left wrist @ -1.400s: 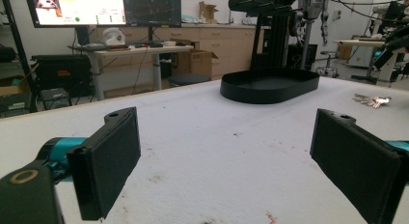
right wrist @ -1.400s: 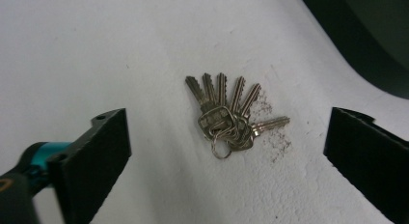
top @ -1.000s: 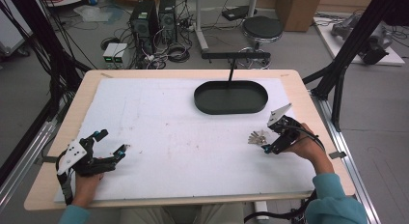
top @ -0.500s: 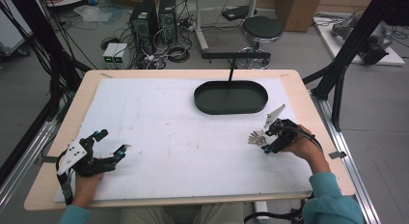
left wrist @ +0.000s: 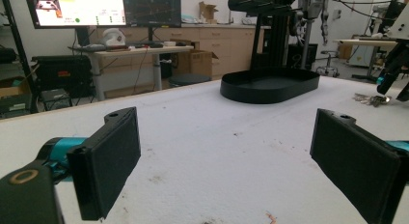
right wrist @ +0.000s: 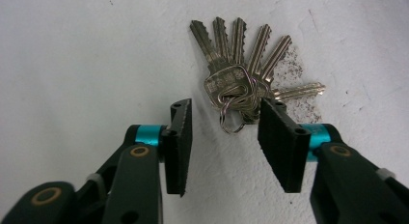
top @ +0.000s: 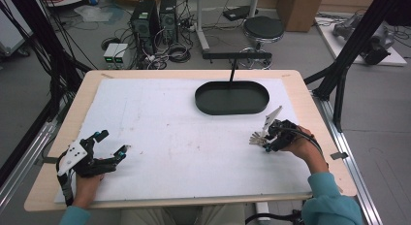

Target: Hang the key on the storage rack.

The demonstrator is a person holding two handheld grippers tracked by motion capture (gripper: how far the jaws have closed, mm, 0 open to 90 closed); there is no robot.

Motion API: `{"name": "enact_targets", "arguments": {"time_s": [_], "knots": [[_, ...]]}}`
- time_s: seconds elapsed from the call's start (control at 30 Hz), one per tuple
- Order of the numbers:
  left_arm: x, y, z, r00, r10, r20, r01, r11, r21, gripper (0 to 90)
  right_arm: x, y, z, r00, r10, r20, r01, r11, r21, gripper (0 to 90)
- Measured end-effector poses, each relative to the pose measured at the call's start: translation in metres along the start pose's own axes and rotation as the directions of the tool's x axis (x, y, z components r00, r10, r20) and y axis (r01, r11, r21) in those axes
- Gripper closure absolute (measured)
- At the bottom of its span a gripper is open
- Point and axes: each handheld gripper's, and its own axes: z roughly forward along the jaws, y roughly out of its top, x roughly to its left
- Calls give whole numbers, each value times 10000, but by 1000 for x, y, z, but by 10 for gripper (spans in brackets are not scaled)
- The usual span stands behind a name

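Since a second ago the right gripper (right wrist: 224,137) has shifted only slightly over the bunch of keys (right wrist: 243,74), and its fingers (right wrist: 179,142) have just been closing. They now stand part way in, with the key ring between their tips. The right-hand finger sits just beside the ring and covers the lowest key's head; whether its pad touches metal cannot be told. The left-hand finger is clearly apart from the keys, so nothing is pinched.

The bunch of keys lies flat on the white worktop (top: 184,137) near its right edge, in front of the black oval tray (top: 232,97) and well apart from it. In the right gripper view six keys fan out from the ring. Most blades point away from the gripper, up the picture, and spread from slightly left to slightly right. One key lies almost crosswise, pointing right. The heads overlap at the ring, so the stamped lettering on the top one is too small to read. In the high view the bunch is small and its fan hard to make out, half covered by the right gripper (top: 264,140).

Near the worktop's front left corner the left gripper (top: 112,143) rests in place, its fingers (left wrist: 108,161) spread wide over bare worktop with nothing between them.
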Motion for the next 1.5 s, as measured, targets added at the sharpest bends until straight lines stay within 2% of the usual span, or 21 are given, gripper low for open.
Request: {"name": "enact_targets", "arguments": {"time_s": [0.17, 0.33, 0.57, 0.73, 1.07, 1.3, 1.5], "knots": [[0, 0, 0, 10000, -8, -6, 8, 10000, -5, 109, 0, 1, 0, 9999, -79, 66, 79, 10000, 27, 667], [0, 0, 0, 10000, -9, -5, 9, 10000, -5, 109, 0, 0, -1, 9999, -85, 113, 84, 9999, 68, 706], [0, 0, 0, 10000, -9, -5, 9, 10000, -5, 109, 1, 0, -1, 10000, -38, 70, 38, 10000, 88, 703], [0, 0, 0, 10000, -11, -3, 11, 10000, -2, 109, 1, 1, 0, 9997, -211, 138, 210, 9997, 121, 735], [0, 0, 0, 10000, -4, -6, 4, 10000, -3, 109, 1, 1, -1, 9996, -149, 250, 144, 9997, 175, 775], [0, 0, 0, 10000, -2, -6, 2, 10000, -1, 109, 1, 1, 0, 9997, -191, 148, 190, 9998, 103, 717], [0, 0, 0, 10000, -7, -5, 7, 10000, -4, 108, 1, 2, 2, 9995, -202, 226, 195, 9994, 283, 747]]}}
